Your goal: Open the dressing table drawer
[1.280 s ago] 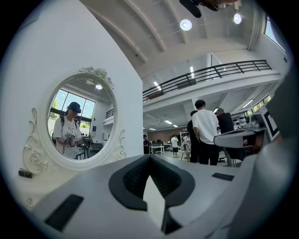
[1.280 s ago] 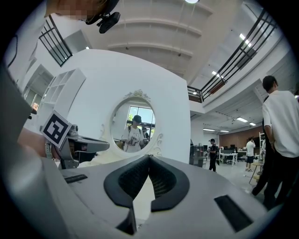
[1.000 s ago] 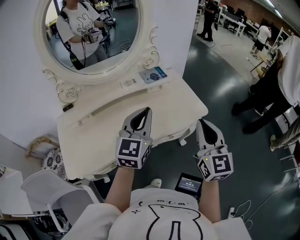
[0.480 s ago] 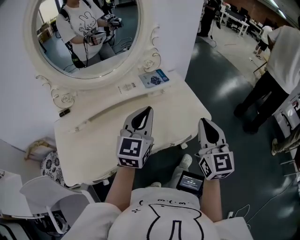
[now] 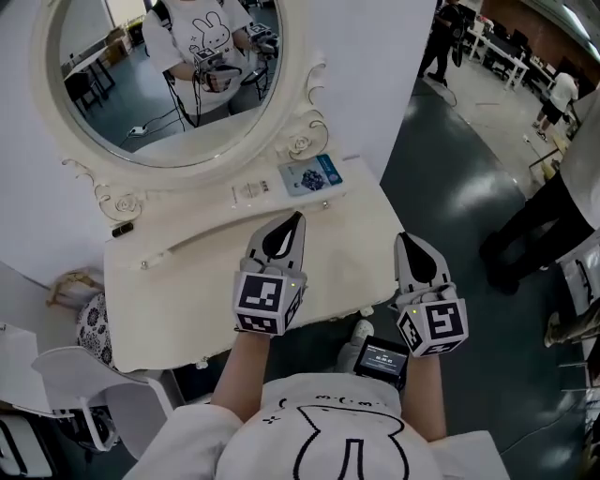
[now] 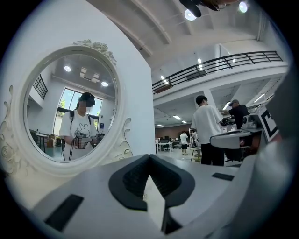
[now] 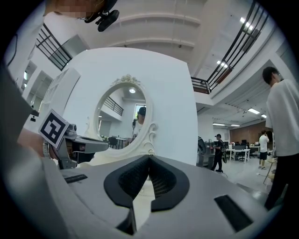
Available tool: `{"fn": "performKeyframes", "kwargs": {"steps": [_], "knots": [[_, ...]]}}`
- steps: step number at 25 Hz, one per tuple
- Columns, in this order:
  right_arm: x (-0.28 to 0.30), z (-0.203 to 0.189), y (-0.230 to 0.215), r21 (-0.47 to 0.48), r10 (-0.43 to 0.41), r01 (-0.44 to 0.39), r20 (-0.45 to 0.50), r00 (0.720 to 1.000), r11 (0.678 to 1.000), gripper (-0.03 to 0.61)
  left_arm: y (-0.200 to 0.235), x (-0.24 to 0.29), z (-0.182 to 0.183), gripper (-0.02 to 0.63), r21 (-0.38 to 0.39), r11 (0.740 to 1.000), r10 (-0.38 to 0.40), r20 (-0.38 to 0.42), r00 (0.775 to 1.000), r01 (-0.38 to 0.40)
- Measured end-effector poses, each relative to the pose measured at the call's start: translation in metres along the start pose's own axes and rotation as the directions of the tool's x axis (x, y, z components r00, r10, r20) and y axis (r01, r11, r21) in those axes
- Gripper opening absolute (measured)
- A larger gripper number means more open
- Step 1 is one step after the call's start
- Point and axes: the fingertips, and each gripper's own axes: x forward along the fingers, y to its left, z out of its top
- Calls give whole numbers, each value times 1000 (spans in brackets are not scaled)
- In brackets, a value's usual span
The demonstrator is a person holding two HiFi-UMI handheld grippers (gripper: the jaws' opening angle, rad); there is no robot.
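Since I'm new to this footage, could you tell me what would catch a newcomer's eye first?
The big oval mirror in its ornate cream frame fills the head view's upper left, above the cream dressing table. Below it at centre, the left claw and right claw, both shut and empty, are held side by side, each carrying a marker cube.

A dark, glossy floor (image 5: pixel 450 187) is shown beside a white partition wall (image 5: pixel 375 56), with a white chair (image 5: pixel 89 370) set at the lower left and white desks (image 5: pixel 502 58) ranged in the far corner. A railed mezzanine (image 6: pixel 233 60) is seen under a high white ceiling (image 6: pixel 154 28), on which round lamps (image 6: pixel 190 14) are lit. Strip lights (image 6: pixel 178 117) are carried beneath the mezzanine.
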Motion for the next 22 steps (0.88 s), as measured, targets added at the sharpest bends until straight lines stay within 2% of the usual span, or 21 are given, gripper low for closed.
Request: {"fn": "performKeyframes", "kwargs": {"steps": [11, 22], "knots": [[78, -13, -58, 24, 159, -158, -21, 987, 987, 20, 17, 66, -6, 15, -21, 986, 167, -38, 985, -168], [142, -38, -93, 50, 338, -336, -42, 940, 941, 21, 30, 109, -34, 15, -54, 936, 342, -105, 934, -349]]}}
